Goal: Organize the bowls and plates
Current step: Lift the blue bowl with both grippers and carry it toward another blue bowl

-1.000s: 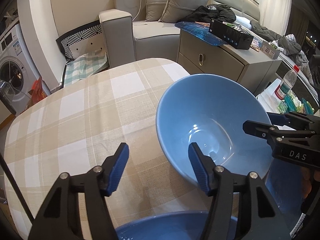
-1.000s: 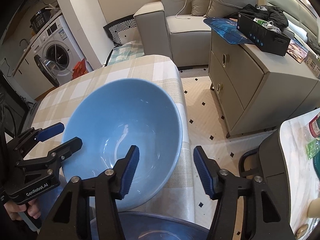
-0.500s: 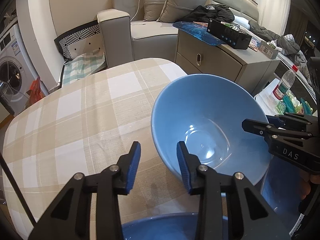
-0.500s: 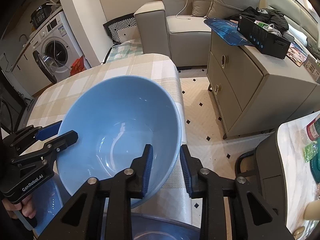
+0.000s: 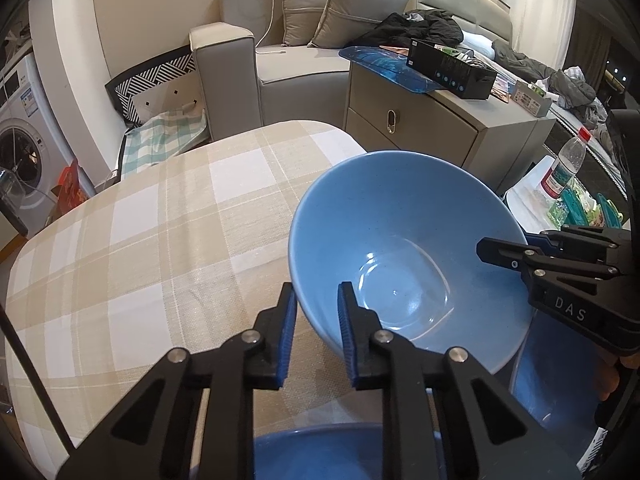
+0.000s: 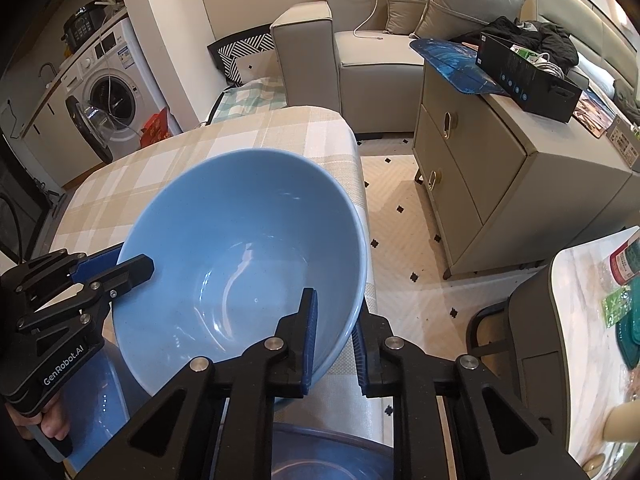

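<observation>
Both claws just squeezed shut on the big blue bowl (image 5: 404, 256), one on each side of its rim. Left claw (image 5: 318, 332), low in the middle of its frame, now narrow, pads pinching the bowl's near-left wall. Right claw (image 6: 336, 336), low in the middle of its own frame, pinching the near-right wall the same way. Means the grab looks done; lifting probably comes next. Bowl sitting tilted over the checked counter (image 5: 160, 240), near the counter's right edge. Only in the left view: a water bottle (image 5: 564, 168) at the right edge of the frame, and another blue bowl (image 5: 320, 452) at the bottom. Only in the right view: the floor (image 6: 404, 216) right of the counter, showing how close the bowl is to the drop.
</observation>
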Tool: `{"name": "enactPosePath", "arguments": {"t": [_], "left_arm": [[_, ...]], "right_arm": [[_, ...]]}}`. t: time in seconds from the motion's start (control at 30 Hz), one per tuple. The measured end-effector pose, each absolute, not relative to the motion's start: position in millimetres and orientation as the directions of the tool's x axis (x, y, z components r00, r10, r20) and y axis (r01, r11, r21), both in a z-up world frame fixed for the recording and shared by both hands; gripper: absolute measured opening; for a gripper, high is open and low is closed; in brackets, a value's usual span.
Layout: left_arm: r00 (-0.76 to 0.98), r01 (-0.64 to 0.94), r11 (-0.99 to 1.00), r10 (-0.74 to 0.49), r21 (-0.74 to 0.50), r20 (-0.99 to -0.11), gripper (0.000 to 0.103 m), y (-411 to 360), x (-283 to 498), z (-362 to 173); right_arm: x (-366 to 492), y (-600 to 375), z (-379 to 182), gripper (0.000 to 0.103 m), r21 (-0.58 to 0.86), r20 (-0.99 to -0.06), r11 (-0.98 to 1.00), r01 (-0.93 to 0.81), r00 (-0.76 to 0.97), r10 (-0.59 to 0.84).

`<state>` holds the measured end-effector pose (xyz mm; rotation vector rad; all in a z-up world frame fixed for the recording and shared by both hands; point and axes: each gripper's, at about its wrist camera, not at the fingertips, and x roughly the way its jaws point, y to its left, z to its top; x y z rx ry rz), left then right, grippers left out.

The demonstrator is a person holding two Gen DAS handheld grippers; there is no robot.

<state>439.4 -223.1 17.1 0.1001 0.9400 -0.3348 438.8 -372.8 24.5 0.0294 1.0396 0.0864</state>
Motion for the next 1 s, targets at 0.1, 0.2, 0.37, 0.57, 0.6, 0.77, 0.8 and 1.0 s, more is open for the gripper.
{"name": "enactPosePath", "arguments": {"t": [0.1,0.2,0.37,0.57,0.6,0.77,0.8,1.0], "left_arm": [[0.542,0.324,0.944,-0.239,-0.061,-0.805,0.018,-223.0,439.2,17.4],[0.543,0.323,0.944,-0.239,-0.063,-0.805,0.018,-222.8,439.0,17.6],[0.547,0.322,0.945,-0.238,-0.061,-0.802,0.018,-221.4,438.4,18.7],[0.555,0.323,0.944,-0.243,-0.063,-0.796,0.018,-220.1,436.8,24.3],[0.557,0.323,0.944,-0.243,-0.063,-0.794,0.018,-219.9,436.6,26.0],[0.567,0.322,0.945,-0.247,-0.064,-0.786,0.018,-218.1,434.1,33.7],[0.569,0.323,0.944,-0.247,-0.063,-0.784,0.018,-217.6,433.1,35.5],[0.589,0.32,0.945,-0.25,-0.063,-0.769,0.018,-214.8,426.8,48.4]], "right_arm": [[438.9,-372.8,24.6,0.016,0.065,-0.859,0.996,-0.059,0.504,0.085],[438.5,-372.7,25.0,0.016,0.066,-0.86,0.996,-0.057,0.503,0.086],[438.3,-372.8,25.6,0.016,0.067,-0.859,0.996,-0.057,0.505,0.086],[437.7,-372.5,27.2,0.016,0.063,-0.858,0.996,-0.057,0.508,0.083],[437.3,-372.6,28.3,0.016,0.063,-0.857,0.996,-0.057,0.509,0.083],[435.3,-371.8,36.1,0.016,0.058,-0.85,0.996,-0.06,0.52,0.081],[434.1,-370.5,38.2,0.016,0.056,-0.849,0.997,-0.061,0.522,0.08],[427.8,-367.3,52.4,0.016,0.048,-0.836,0.997,-0.066,0.543,0.077]]}}
